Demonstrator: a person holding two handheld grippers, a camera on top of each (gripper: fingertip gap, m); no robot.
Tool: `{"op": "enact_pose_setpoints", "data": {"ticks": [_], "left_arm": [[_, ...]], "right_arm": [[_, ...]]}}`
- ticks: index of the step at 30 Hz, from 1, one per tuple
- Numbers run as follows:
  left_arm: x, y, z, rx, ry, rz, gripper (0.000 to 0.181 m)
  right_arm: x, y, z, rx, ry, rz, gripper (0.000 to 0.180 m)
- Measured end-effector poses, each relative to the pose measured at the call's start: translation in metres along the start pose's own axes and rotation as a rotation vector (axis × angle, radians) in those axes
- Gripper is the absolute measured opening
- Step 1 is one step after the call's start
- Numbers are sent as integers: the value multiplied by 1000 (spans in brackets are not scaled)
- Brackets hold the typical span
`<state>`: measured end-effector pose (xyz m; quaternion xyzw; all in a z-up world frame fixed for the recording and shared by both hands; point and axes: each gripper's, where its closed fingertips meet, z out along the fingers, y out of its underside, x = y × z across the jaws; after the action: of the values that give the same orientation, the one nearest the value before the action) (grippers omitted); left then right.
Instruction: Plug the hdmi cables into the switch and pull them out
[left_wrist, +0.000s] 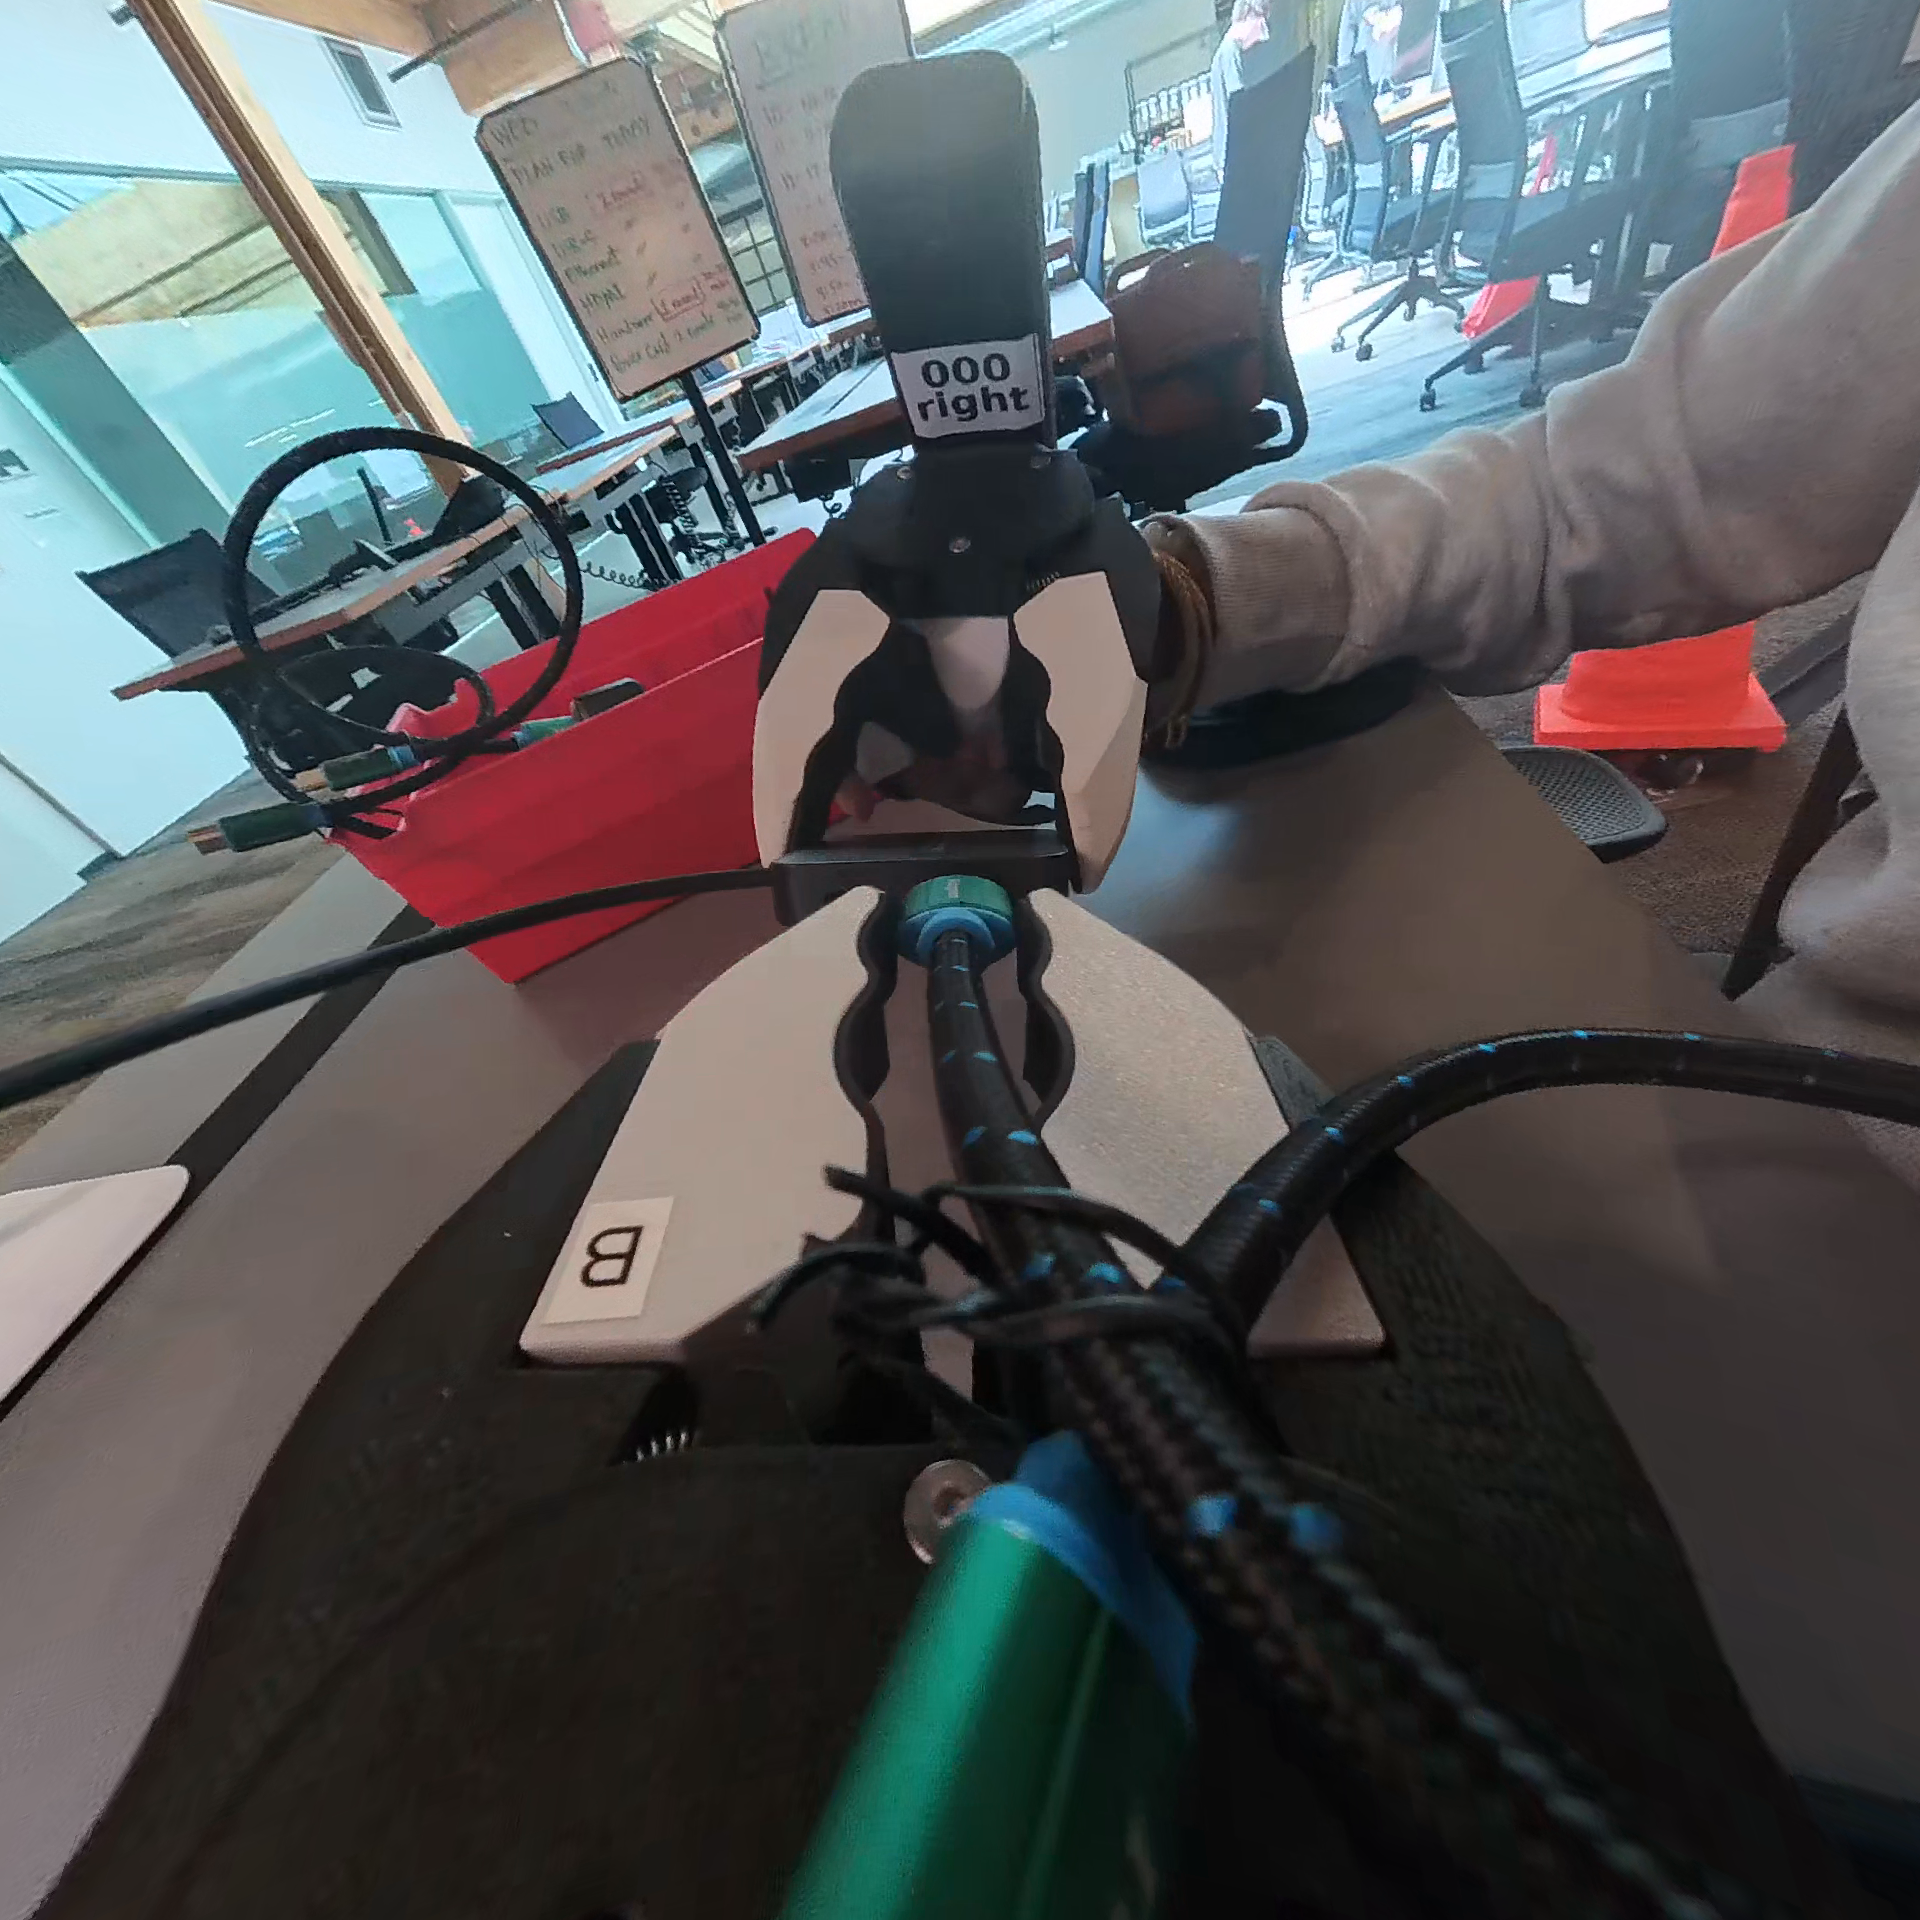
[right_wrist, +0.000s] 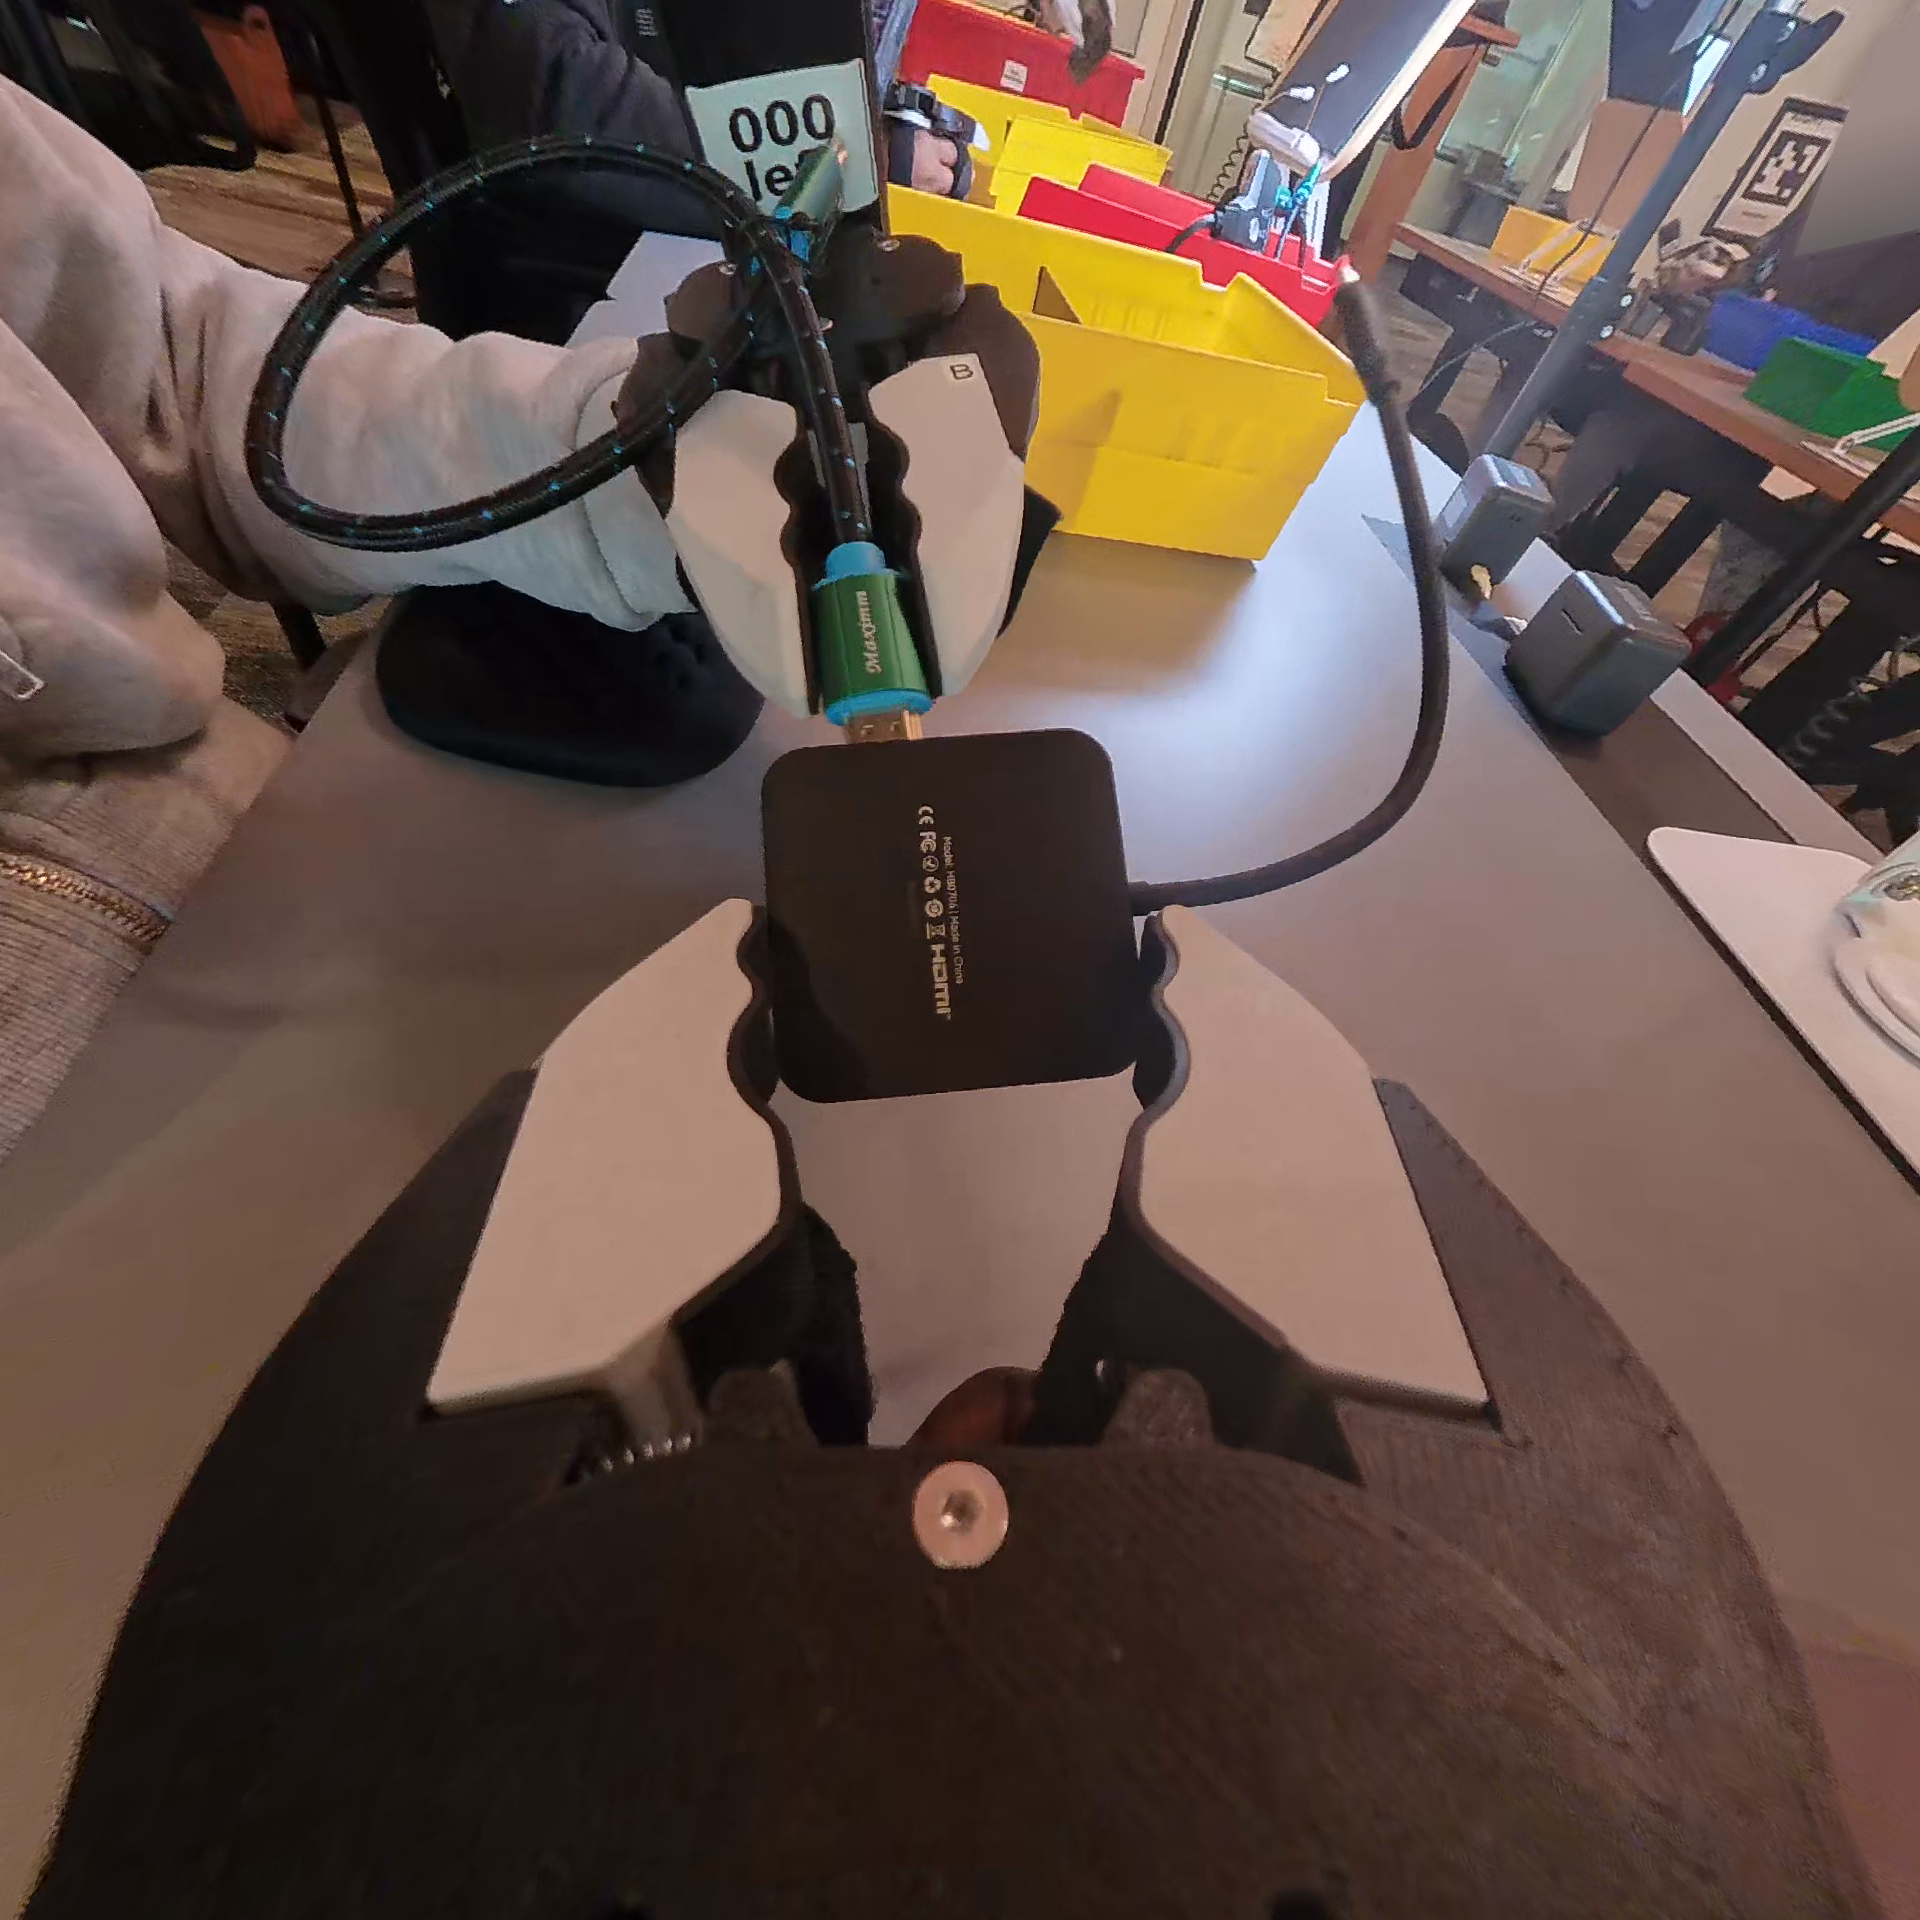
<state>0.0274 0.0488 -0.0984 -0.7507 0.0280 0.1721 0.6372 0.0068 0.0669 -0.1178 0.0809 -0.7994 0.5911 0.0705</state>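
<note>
Switch (right_wrist: 945, 914) clamped in right hand-held gripper (right_wrist: 951, 997), plug (right_wrist: 871, 644) touching

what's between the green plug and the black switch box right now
Only the plug's gold metal tip, meeting the switch's edge; seen in the right wrist view.

Counted, both views together:
- Grippers: two, left gripper (right_wrist: 871, 665) and right gripper (right_wrist: 951, 997).
- HDMI switch (right_wrist: 945, 914): one, black.
- Braided HDMI cable (right_wrist: 312, 343): one in hand, two green plugs.
- Red bin (left_wrist: 582, 790): one.
- Yellow bins (right_wrist: 1174, 416): at least two.
- Orange cones (left_wrist: 1662, 686): two.
- Whiteboards (left_wrist: 613, 218): two.
</note>
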Motion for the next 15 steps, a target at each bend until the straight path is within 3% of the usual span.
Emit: {"op": "enact_pose_setpoints", "data": {"ticks": [5,15], "left_arm": [[1,4,2,-9,13,-30,21],[3,-15,0,129,35,-80,21]], "right_arm": [[1,3,1,-37,27,-39,68],[-4,-14,-5,115,-33,26,68]]}}
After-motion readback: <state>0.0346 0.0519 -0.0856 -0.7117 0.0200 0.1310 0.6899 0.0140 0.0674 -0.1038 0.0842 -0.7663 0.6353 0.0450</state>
